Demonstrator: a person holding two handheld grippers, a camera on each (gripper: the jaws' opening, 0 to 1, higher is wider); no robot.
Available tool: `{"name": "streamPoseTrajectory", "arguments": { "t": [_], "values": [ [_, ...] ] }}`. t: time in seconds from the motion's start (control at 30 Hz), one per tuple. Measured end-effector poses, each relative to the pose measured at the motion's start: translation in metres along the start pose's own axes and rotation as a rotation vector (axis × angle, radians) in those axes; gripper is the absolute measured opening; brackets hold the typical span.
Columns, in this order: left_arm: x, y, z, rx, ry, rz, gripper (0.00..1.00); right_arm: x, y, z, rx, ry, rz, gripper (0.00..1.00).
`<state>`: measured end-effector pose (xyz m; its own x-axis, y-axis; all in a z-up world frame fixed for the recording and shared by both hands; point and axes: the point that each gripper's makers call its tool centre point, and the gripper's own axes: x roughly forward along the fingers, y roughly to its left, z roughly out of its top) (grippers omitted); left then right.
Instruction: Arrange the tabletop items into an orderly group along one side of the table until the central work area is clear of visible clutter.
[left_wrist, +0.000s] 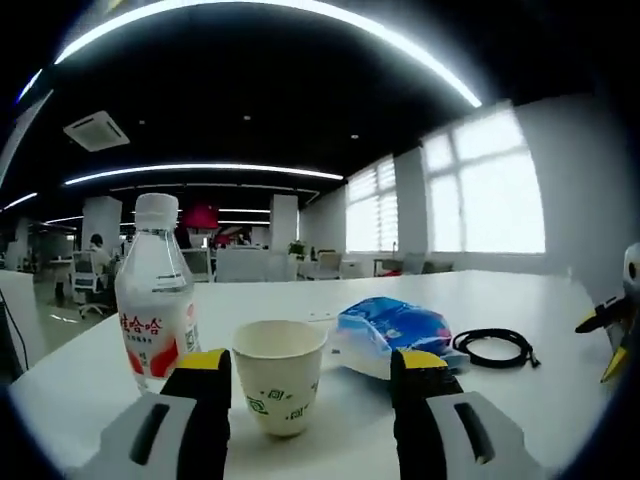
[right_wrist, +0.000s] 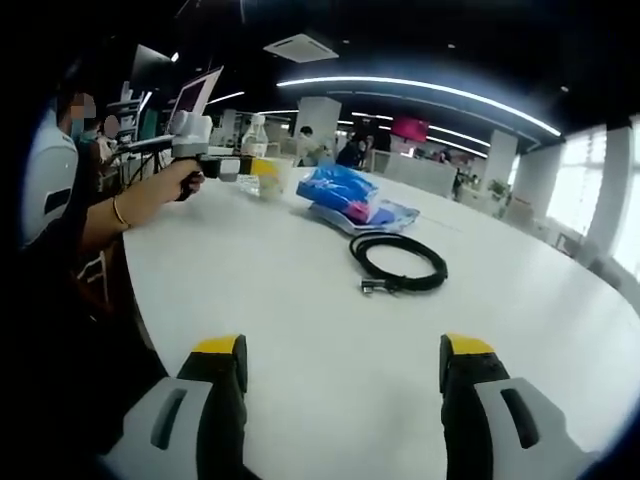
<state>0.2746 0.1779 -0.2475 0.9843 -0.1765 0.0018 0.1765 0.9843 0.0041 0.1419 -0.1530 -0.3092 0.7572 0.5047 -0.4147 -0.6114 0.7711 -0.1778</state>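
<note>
A paper cup (left_wrist: 280, 372) stands on the white table (left_wrist: 520, 300) between the jaws of my left gripper (left_wrist: 312, 366), which is open; the cup is nearer the left jaw. Just left of it stands a plastic bottle (left_wrist: 155, 292) with a white cap and red label. A blue packet (left_wrist: 395, 335) lies behind and to the right, and a coiled black cable (left_wrist: 495, 347) further right. My right gripper (right_wrist: 343, 352) is open over bare table (right_wrist: 300, 310), short of the cable (right_wrist: 400, 262) and the packet (right_wrist: 345, 195). A hand holds the left gripper (right_wrist: 240, 165) at the cup (right_wrist: 268, 180) and bottle (right_wrist: 255, 135).
The person's arm (right_wrist: 130, 215) reaches over the table's near left edge (right_wrist: 140, 290). The right gripper's tip (left_wrist: 612, 335) shows at the far right of the left gripper view. Office desks, chairs and windows lie beyond the table.
</note>
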Motion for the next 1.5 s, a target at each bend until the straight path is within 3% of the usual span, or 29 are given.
{"name": "streamPoseTrajectory", "arguments": {
  "t": [0.1, 0.23, 0.4, 0.47, 0.67, 0.77, 0.97, 1.2, 1.5],
  "values": [
    [-0.006, -0.008, 0.016, 0.072, -0.058, -0.016, 0.64, -0.003, -0.006, 0.005, 0.021, -0.017, -0.016, 0.77],
    [-0.011, -0.017, 0.019, 0.12, -0.059, -0.026, 0.64, -0.005, -0.01, 0.008, 0.025, -0.026, -0.024, 0.77],
    [-0.02, -0.031, 0.028, 0.131, -0.077, -0.056, 0.69, -0.01, -0.015, 0.02, 0.05, -0.085, -0.03, 0.79],
    [-0.022, -0.037, 0.029, 0.13, -0.067, -0.075, 0.7, -0.011, -0.019, 0.033, 0.089, -0.169, -0.041, 0.8],
    [-0.028, -0.055, 0.033, 0.097, -0.049, -0.136, 0.75, -0.017, -0.028, 0.056, 0.154, -0.293, -0.059, 0.96],
    [-0.034, -0.077, 0.039, 0.085, -0.072, -0.221, 0.75, -0.019, -0.031, 0.064, 0.157, -0.331, -0.051, 1.0],
    [-0.039, -0.109, 0.037, 0.129, -0.059, -0.316, 0.82, -0.02, -0.04, 0.068, 0.089, -0.318, -0.071, 1.0],
    [-0.037, -0.14, 0.021, 0.151, -0.005, -0.397, 0.82, -0.013, -0.044, 0.076, -0.003, -0.296, -0.056, 1.0],
    [-0.029, -0.152, 0.012, 0.117, 0.008, -0.452, 0.87, -0.002, -0.048, 0.078, -0.092, -0.278, -0.035, 1.0]
  ]
}}
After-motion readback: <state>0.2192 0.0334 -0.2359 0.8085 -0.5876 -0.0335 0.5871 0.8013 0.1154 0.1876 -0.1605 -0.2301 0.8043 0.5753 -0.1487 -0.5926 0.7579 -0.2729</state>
